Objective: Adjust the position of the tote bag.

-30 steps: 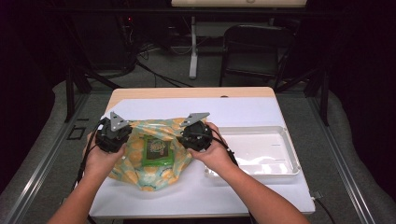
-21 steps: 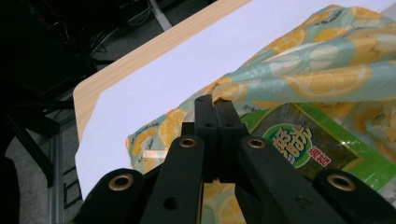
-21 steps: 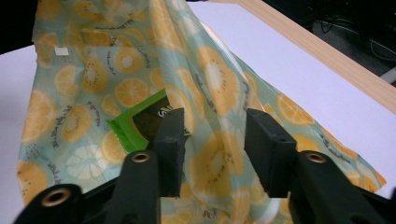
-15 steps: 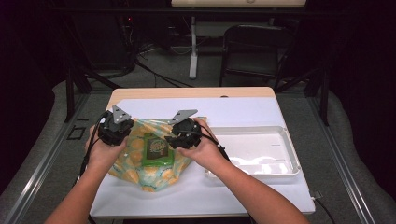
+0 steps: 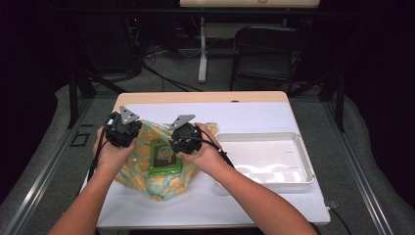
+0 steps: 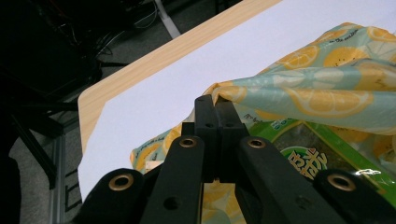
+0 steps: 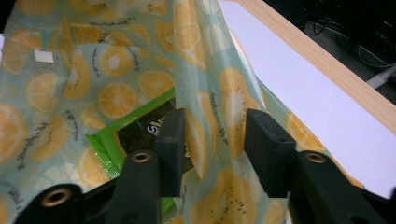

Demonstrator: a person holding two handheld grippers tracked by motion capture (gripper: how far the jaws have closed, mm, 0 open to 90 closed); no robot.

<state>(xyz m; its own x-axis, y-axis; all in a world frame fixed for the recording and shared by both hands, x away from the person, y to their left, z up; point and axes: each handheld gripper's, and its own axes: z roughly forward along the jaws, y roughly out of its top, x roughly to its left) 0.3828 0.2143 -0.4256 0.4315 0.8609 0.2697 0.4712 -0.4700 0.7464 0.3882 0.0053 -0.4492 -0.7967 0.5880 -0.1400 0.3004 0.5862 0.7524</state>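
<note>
A lemon-print plastic bag [image 5: 147,171] lies on the white table cover [image 5: 254,117], with a green snack packet [image 5: 165,155] inside it. My left gripper [image 5: 127,138] sits at the bag's left edge; in the left gripper view it [image 6: 215,100] is shut on the bag's rim [image 6: 327,88], lifting it over the packet [image 6: 303,149]. My right gripper [image 5: 182,144] hovers over the bag's right half. Its jaws [image 7: 215,126] stand open with a hanging fold of the bag [image 7: 205,60] between them, and the packet [image 7: 121,133] lies below.
A white plastic tray [image 5: 298,161] stands to the right of the bag, close to my right forearm. The table's wooden far edge [image 5: 200,97] shows beyond the cover. Dark chairs and stands fill the floor behind.
The right gripper has moved left, in over the bag. The left gripper has shifted a little away from the person, pulling the bag's rim up.
</note>
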